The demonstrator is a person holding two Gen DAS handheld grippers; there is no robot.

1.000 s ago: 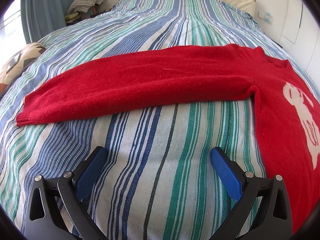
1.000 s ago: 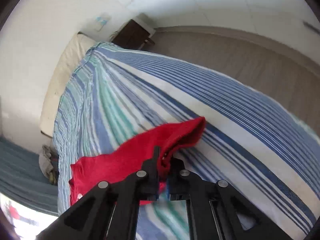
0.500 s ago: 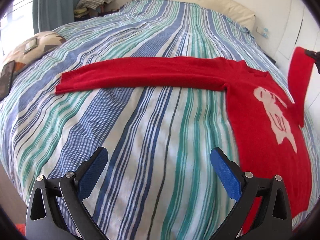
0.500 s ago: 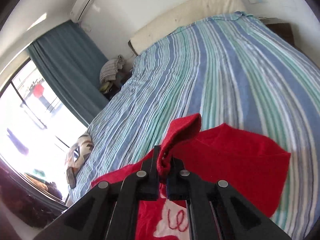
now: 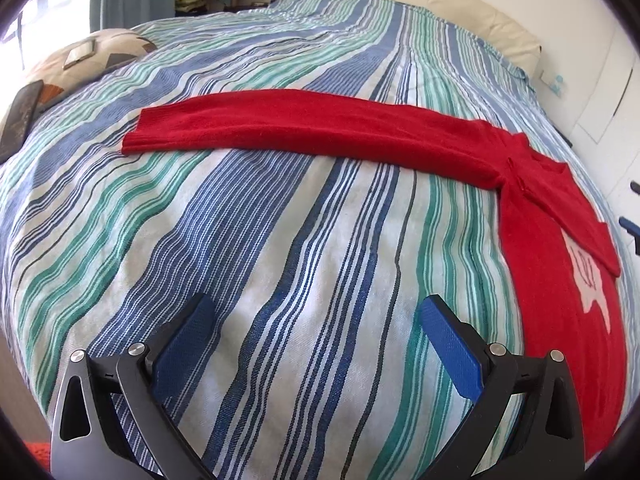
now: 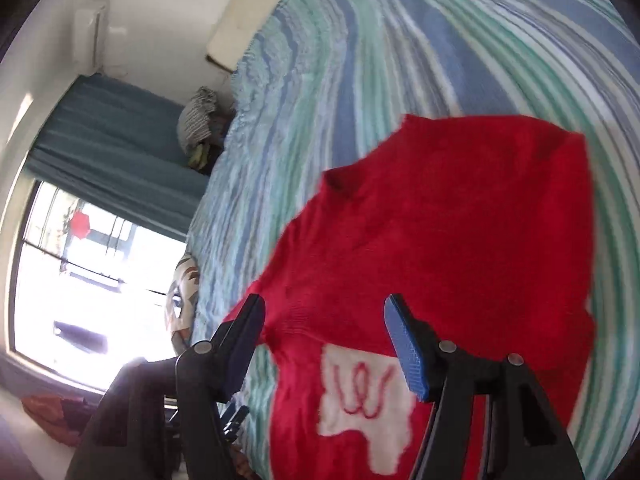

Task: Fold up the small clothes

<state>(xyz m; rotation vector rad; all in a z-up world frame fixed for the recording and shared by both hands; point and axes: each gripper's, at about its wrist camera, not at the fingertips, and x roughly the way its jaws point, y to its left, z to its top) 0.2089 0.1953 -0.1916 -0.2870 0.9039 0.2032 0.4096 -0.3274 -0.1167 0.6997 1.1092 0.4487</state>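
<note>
A red knitted sweater lies flat on a bed covered by a striped bedspread in blue, green and white. From the left wrist view, one long sleeve stretches straight out across the bed, smooth and flat, ending in a squared cuff toward the left. The body of the sweater lies toward the right edge of that view, running down toward the near side of the bed. The other sleeve is folded in diagonally over the chest, lying across the upper part of a white motif with thin red lines drawn in it. In the right wrist view the fabric is a solid, slightly fuzzy red, the neckline shows as a small notch at the top, and the white motif sits low on the front.

The left gripper hangs over bare bedspread, near the sweater's body but apart from it, its blue-padded jaws spread wide with nothing between them. The right gripper hovers above the sweater's chest; its jaws have just been opening and now stand apart, gripping no fabric.

A patterned pillow sits at the far left side of the bed, and a cream headboard runs along its far end.
</note>
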